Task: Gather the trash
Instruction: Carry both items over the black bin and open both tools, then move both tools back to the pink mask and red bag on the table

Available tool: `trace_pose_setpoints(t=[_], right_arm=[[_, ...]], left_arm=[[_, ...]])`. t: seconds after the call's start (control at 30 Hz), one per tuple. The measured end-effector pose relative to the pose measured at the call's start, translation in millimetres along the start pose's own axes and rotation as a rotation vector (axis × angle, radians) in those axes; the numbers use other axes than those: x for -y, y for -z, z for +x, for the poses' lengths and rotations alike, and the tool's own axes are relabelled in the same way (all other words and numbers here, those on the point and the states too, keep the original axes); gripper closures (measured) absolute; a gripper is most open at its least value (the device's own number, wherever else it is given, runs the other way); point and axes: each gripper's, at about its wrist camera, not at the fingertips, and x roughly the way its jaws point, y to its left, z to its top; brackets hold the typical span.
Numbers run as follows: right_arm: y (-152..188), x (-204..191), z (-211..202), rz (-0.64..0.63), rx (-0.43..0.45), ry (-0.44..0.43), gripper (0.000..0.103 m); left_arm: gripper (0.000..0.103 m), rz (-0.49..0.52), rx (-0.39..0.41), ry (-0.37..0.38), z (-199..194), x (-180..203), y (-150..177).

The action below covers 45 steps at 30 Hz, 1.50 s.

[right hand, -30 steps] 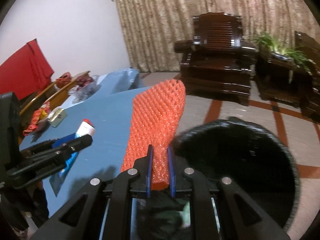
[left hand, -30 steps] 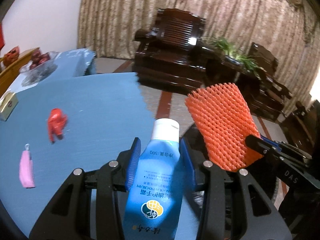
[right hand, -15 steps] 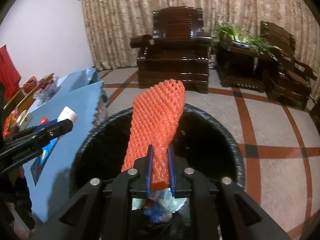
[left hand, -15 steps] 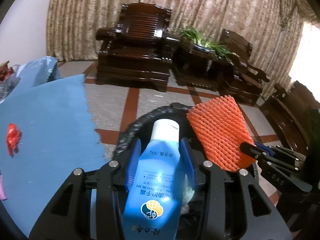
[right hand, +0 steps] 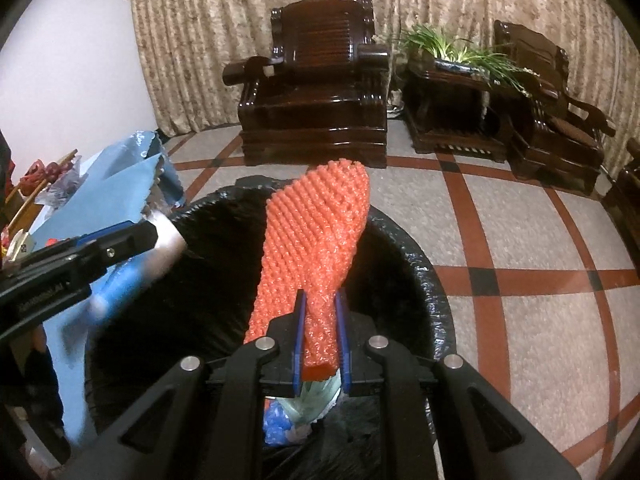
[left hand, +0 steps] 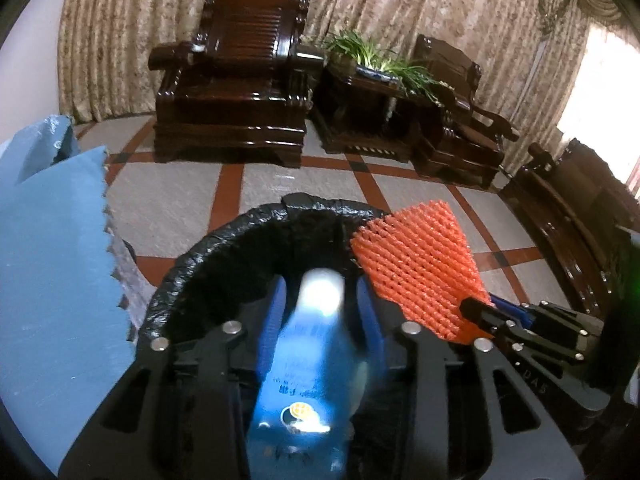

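Both grippers, left (left hand: 320,312) and right (right hand: 320,320), are opening over my black-lined round bin (right hand: 420,264), releasing a blue plastic tube (left hand: 308,368) and orange foam netting (right hand: 316,240).

A: What is the right gripper (right hand: 320,312) doing?
B: Its jaws are opening, with an orange foam net (right hand: 316,240) between the blue pads and sticking up above them.
A: What's underneath?
B: A bin lined with a black bag (right hand: 416,264); blue and pale rubbish (right hand: 296,408) lies inside.
A: And on the left?
B: The left gripper (right hand: 132,240) reaches over the bin's rim. Its jaws are opening too, around a blurred blue tube with a white cap (right hand: 132,276). Behind it is a table with a blue cloth (right hand: 112,188).
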Motion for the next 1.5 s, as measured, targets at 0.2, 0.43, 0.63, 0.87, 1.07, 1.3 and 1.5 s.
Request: trace_pose_setpoints(t=[0.2, 0.43, 0.63, 0.87, 1.07, 1.3, 1.5], right_arm=[[5, 0, 2, 0.0, -0.012, 0.011, 0.05], [5, -17, -8, -0.005, 0.006, 0.011, 0.009], [-3, -56, -16, -0.053, 0.021, -0.043, 0.006], [-14, -115, -20, -0.138, 0.034, -0.123, 0.006], [-19, -173, -19, -0.214, 0.046, -0.201, 0.006], [-18, -239, -10, -0.29, 0.045, -0.289, 0.006], [-13, -293, 3, -0.363, 0.052, -0.358, 0.006]], left_arm=[[0.04, -0.027, 0.015, -0.008, -6, -17, -3], [0.018, -0.052, 0.065, -0.115, -46, -49, 3], [0.013, -0.092, 0.096, -0.218, -86, -82, 20], [0.01, -0.167, 0.119, -0.352, -138, -131, 43], [0.01, -0.232, 0.148, -0.456, -183, -175, 59], [0.01, -0.295, 0.165, -0.562, -224, -222, 79], [0.01, -0.351, 0.158, -0.645, -244, -263, 99]])
